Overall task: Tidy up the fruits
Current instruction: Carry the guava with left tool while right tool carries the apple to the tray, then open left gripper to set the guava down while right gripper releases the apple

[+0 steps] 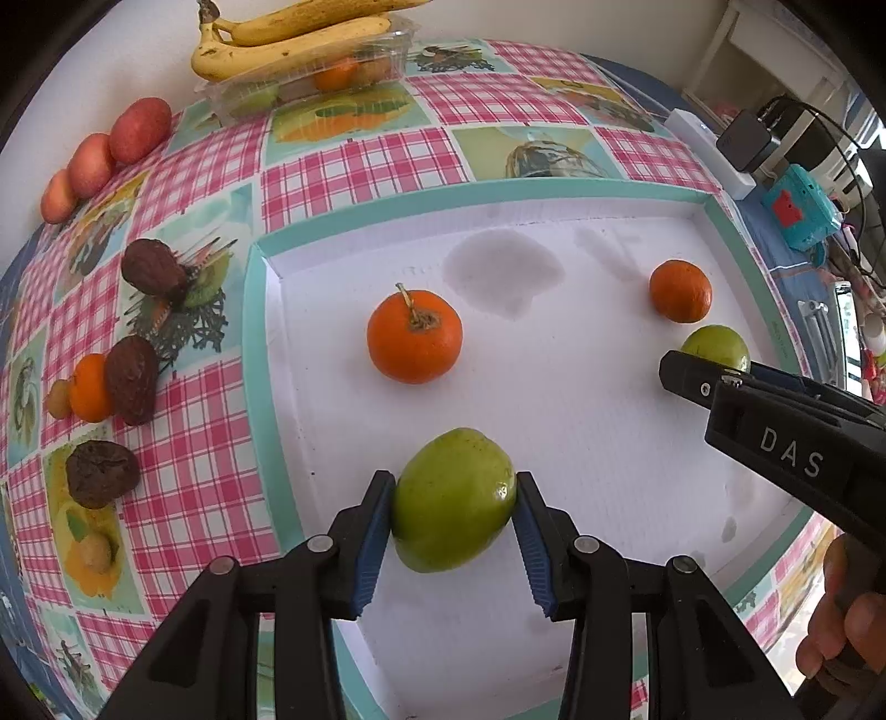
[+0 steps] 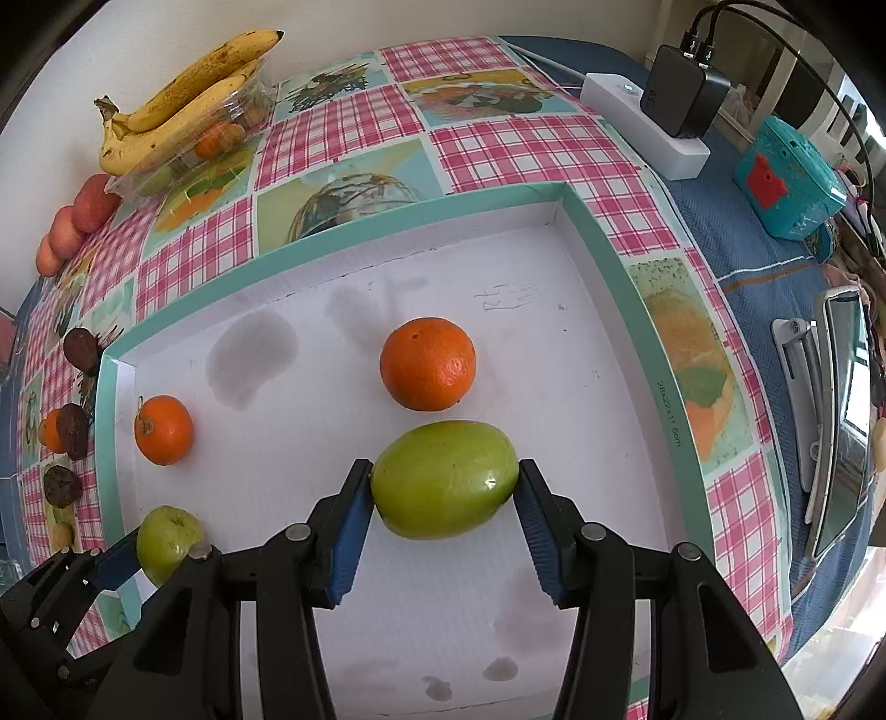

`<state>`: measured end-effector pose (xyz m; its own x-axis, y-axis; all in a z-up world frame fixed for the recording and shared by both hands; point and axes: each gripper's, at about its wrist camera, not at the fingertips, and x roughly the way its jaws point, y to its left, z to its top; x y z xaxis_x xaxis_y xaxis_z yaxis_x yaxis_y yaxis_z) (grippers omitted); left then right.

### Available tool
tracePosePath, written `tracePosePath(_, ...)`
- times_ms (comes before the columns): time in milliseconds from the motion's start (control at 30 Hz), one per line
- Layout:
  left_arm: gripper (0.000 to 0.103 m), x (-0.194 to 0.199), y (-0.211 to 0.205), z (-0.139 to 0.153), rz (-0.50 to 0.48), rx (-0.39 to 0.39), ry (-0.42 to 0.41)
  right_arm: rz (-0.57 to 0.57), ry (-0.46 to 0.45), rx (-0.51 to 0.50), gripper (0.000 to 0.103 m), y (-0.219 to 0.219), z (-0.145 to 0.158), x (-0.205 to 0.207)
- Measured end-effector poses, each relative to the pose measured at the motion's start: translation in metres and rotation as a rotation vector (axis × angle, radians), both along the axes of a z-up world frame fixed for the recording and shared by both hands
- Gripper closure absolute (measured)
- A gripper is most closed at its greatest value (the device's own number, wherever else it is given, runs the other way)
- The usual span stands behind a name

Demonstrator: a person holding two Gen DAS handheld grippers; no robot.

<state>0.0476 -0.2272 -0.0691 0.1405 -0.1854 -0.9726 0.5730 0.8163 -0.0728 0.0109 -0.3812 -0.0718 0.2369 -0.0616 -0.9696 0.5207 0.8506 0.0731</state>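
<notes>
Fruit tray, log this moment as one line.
left gripper: shut on green fruit | right gripper: shut on second green fruit | both over tray | two oranges in tray

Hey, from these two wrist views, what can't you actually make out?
- Clear plastic clamshell box, left wrist view: contents blurred behind plastic, yellow bananas on top.
- Left green fruit, right wrist view: lower part hidden by the left gripper.
- Right green fruit, left wrist view: half hidden by the right gripper.
</notes>
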Motion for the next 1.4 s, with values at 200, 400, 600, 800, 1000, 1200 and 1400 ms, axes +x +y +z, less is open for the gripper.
tracePosePath(200, 0.057, 0.002, 0.000, -0.002, 0.011, -0.009, 0.011, 0.000, 0.002, 0.000, 0.050, 0.000, 0.000, 0.001)
tracePosePath(400, 0.056, 0.007, -0.001, 0.000, 0.016, -0.007, 0.018, 0.002, 0.003, 0.001, 0.050, -0.001, 0.000, 0.001)
tracePosePath(600, 0.043, 0.006, -0.002, 0.006, 0.008, -0.019, 0.004, -0.004, -0.001, 0.004, 0.050, -0.001, -0.001, 0.001)
tracePosePath(800, 0.039, 0.003, -0.002, 0.019, 0.004, -0.034, -0.015, -0.003, 0.003, -0.004, 0.042, -0.001, -0.002, 0.001)
tracePosePath(1000, 0.031, 0.003, 0.002, 0.037, 0.021, -0.059, -0.048, -0.009, -0.015, -0.024, 0.041, -0.001, 0.006, 0.000)
tracePosePath(1200, 0.026, 0.013, 0.023, 0.042, 0.074, -0.036, -0.094, -0.003, -0.051, -0.053, 0.041, 0.002, 0.022, 0.000)
tracePosePath(1400, 0.025, 0.025, 0.050, 0.046, 0.164, -0.060, -0.098, 0.005, -0.078, -0.062, 0.041, 0.006, 0.033, 0.002)
